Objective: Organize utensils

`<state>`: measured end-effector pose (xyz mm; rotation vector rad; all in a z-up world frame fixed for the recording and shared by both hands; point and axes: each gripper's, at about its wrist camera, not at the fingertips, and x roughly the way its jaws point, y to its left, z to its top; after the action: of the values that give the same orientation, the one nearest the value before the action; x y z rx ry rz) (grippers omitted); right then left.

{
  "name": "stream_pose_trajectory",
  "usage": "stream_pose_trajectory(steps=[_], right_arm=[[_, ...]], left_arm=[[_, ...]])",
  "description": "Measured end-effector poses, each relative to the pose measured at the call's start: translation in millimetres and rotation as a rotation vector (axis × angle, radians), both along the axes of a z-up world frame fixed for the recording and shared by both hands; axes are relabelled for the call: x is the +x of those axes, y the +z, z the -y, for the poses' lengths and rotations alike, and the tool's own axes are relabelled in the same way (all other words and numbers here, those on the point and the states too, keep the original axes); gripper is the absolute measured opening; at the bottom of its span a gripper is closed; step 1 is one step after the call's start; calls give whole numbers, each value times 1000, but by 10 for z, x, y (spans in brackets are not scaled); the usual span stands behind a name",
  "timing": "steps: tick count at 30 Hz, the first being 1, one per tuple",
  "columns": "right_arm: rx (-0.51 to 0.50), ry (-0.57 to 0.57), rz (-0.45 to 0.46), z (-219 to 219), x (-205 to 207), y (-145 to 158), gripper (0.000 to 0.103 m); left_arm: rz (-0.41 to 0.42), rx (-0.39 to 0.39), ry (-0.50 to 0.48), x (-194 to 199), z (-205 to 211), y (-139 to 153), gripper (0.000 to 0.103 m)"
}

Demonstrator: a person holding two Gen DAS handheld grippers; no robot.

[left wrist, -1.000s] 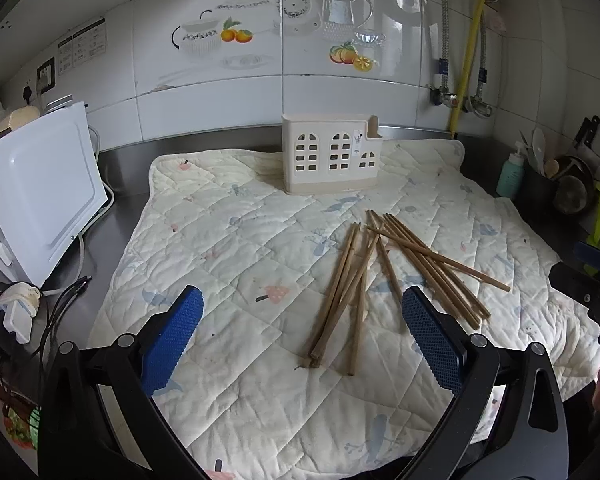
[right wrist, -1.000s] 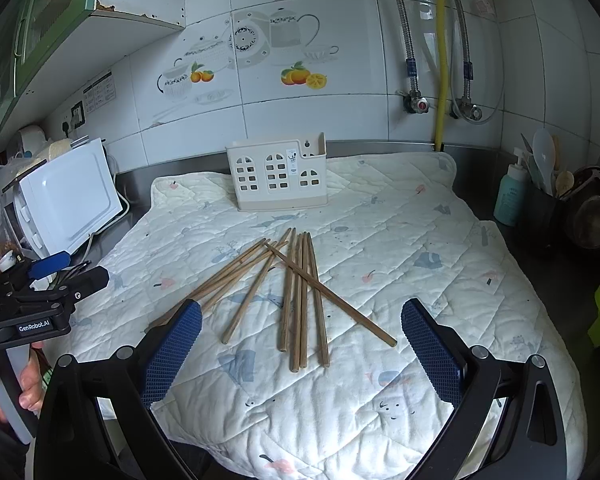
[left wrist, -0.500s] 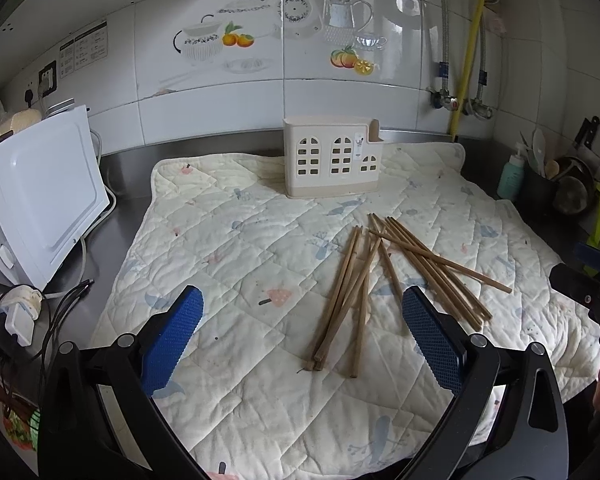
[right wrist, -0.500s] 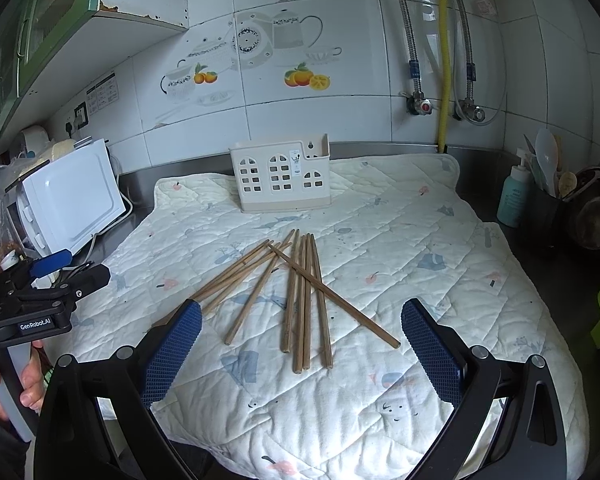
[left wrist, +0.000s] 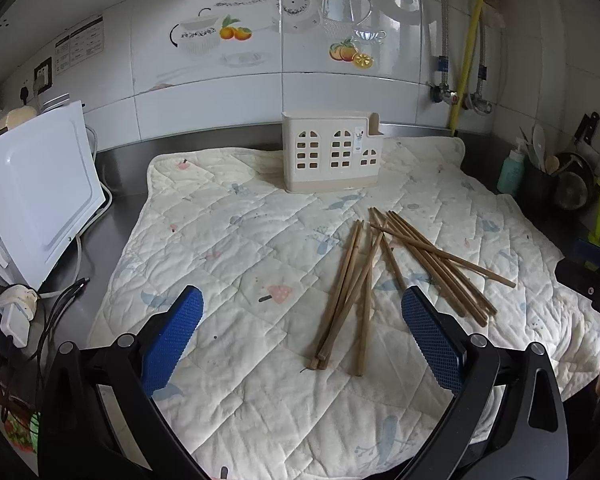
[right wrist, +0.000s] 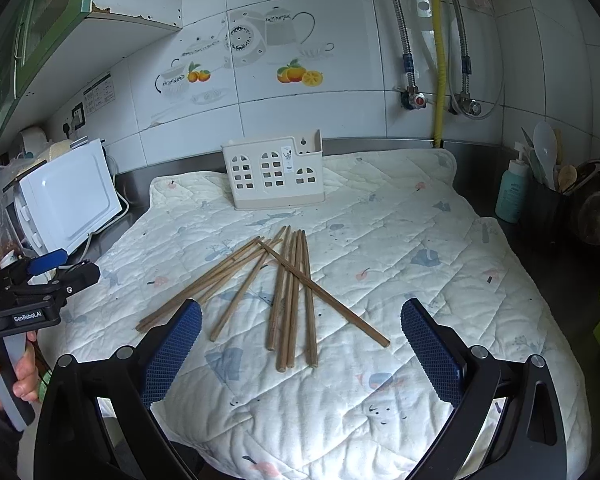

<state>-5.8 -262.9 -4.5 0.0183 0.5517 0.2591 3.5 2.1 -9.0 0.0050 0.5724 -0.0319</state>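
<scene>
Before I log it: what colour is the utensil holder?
Cream holder, clearest in the right wrist view.

The quilted mat (left wrist: 228, 240) is cream, scattered with small pale-blue and pink prints (a red-pink strawberry among them). The chopsticks (right wrist: 288, 292) are plain brown wood. The utensil holder (left wrist: 332, 158) is cream-white with a beige base and arched window cut-outs. Both grippers' pads (right wrist: 172, 352) are blue, dimpled, on black frames. The wall tiles (right wrist: 296, 76) are white with orange fruit and teapot decals.

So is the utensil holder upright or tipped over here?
Upright. The holder stands on its base at the back of the quilted mat, open top upward. The chopsticks lie loose before it.
</scene>
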Motion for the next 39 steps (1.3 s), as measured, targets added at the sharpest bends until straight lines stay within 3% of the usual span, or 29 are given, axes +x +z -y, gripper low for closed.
stream_pose_trajectory(steps=[8,11,16,26,32,39], right_arm=[[18,8,-5,221,122,-111,94],[28,24,-16,294,184,-172,81],[39,43,-41,379,345,-314,73],[27,60,-132,377,677,-705,54],[39,68,-174,404,849,-815,47],[10,108,-210,356,984,-898,33]], left_arm=[[-9,-26,-35,34,1,-78,97],[2,-10,-42,38,33,-107,97],[-18,-4,-67,111,69,-197,97],[-75,-7,-128,311,128,-390,77],[-107,-16,-187,431,156,-500,65],[-130,-33,-221,513,111,-573,64]])
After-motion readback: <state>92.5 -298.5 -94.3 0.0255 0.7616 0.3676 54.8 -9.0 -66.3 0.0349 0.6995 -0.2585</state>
